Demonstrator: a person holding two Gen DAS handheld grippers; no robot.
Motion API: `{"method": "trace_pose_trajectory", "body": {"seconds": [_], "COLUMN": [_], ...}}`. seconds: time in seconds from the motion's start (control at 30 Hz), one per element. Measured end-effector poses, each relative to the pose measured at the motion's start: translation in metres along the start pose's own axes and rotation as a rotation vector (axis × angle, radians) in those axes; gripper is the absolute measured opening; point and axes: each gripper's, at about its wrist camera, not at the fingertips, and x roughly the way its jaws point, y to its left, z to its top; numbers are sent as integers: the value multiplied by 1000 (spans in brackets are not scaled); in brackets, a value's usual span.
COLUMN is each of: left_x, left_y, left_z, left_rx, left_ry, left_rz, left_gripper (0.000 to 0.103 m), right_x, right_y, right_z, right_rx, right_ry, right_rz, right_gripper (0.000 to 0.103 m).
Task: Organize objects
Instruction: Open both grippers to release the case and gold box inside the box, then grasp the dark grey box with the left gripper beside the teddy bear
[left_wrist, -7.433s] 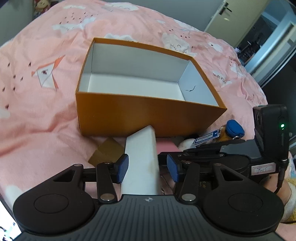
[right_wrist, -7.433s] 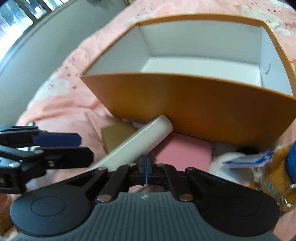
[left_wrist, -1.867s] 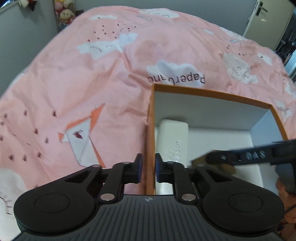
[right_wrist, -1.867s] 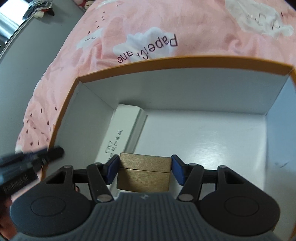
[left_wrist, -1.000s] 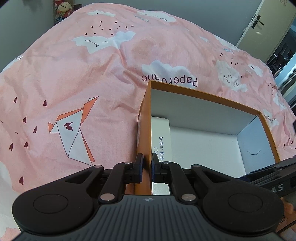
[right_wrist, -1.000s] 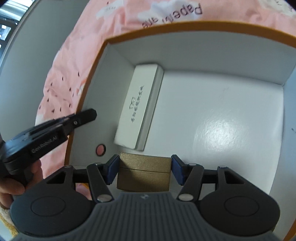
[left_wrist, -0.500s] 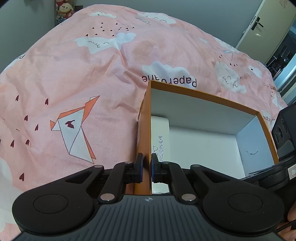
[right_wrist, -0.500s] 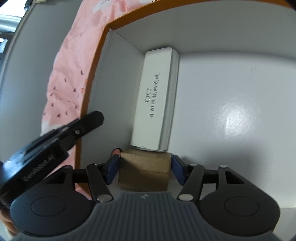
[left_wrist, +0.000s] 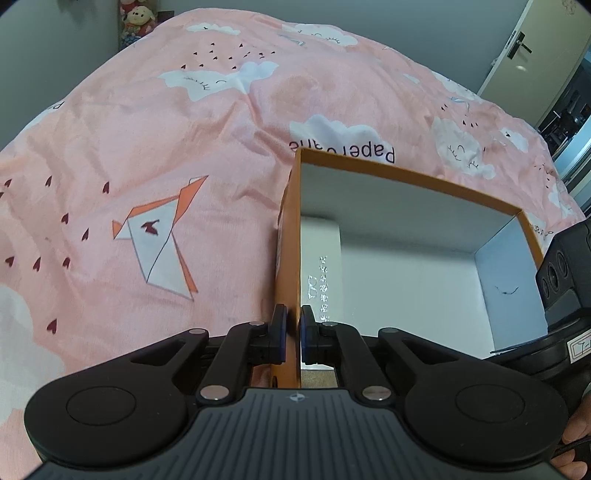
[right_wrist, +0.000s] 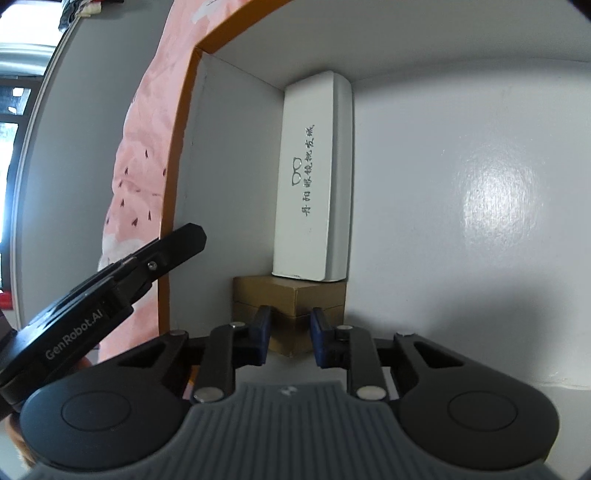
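Placement of the brown box against the glasses case was under way, the right gripper pinching its corner. The orange box wall was clamped by the left gripper. Release seemed due next.

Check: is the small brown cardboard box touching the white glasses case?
Touching: in the right wrist view the white glasses case has its near end resting on the brown cardboard box.
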Motion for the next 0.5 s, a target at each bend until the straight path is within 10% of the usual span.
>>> {"method": "trace_pose_trajectory", "body": {"seconds": [0.5], "left_x": [-69], "left_y": [-32], "left_z": [-22], "left_rx": [68], "left_ry": [-192], "left_rz": [20], "left_gripper": [7], "right_x": [-79], "right_y": [31], "right_z": [-51], "right_rx": [-268], "right_ry": [-238], "right_rz": [-51], "right_gripper": [39]}}
